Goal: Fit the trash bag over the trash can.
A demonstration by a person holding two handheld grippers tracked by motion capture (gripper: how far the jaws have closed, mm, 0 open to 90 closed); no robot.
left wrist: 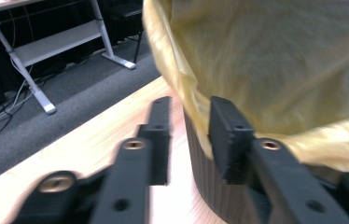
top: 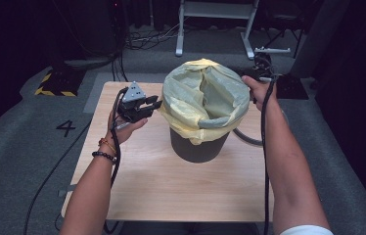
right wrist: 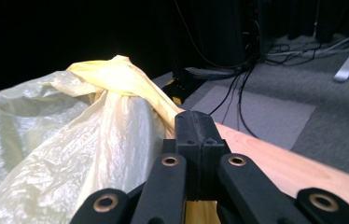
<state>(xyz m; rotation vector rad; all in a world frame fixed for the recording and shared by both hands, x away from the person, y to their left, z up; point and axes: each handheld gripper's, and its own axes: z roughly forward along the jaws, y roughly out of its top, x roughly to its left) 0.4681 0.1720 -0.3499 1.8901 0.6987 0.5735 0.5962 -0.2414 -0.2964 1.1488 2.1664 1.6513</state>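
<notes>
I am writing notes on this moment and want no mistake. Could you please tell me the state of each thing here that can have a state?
Bin: upright on the table, top open.
Yellow bag: lining the bin, folded over most of the rim, mouth open.
Left gripper: jaws apart beside the bag's left edge, one by the bin wall, clamping nothing.
Right gripper: shut on the bag's edge, plastic drawn taut.
</notes>
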